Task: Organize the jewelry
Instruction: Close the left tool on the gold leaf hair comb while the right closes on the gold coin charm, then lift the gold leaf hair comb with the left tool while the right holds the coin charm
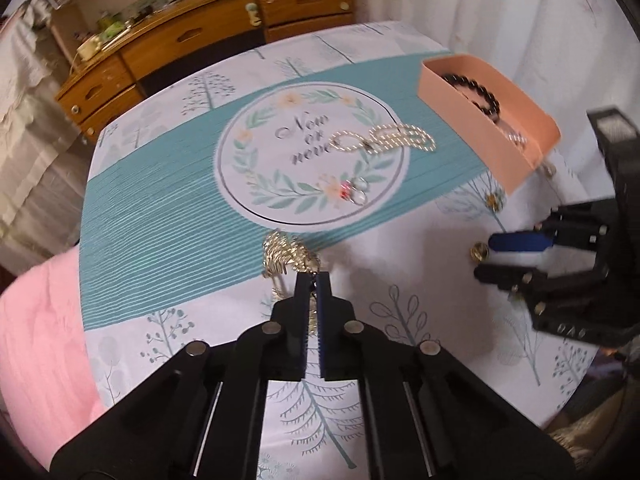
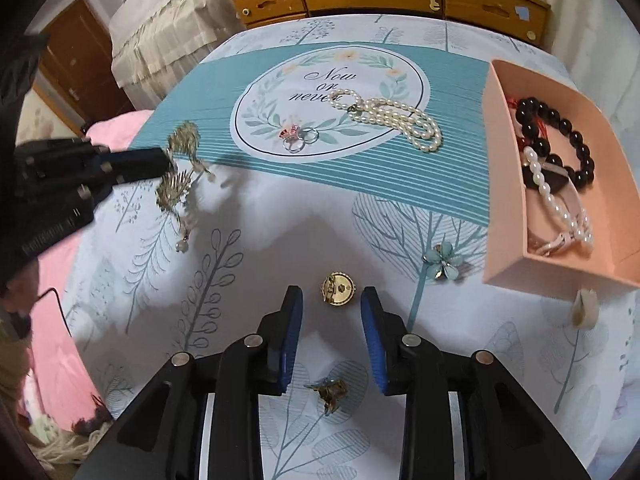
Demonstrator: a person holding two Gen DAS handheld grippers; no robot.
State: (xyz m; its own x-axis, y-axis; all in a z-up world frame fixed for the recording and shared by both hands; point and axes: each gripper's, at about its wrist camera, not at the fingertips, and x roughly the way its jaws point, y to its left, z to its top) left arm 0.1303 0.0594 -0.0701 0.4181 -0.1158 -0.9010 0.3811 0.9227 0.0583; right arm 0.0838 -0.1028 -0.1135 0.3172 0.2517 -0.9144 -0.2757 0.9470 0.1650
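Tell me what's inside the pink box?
Inside the pink box lie a black bead bracelet, a white pearl strand and something red beside the beads. The near wall hides part of the floor, so anything tucked there can't be seen.

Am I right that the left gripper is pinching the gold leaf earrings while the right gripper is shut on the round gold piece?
Not quite. The right gripper is open, its fingers on either side of the round gold piece without touching it, as the right wrist view shows. The left gripper is indeed pinching the gold leaf earrings.
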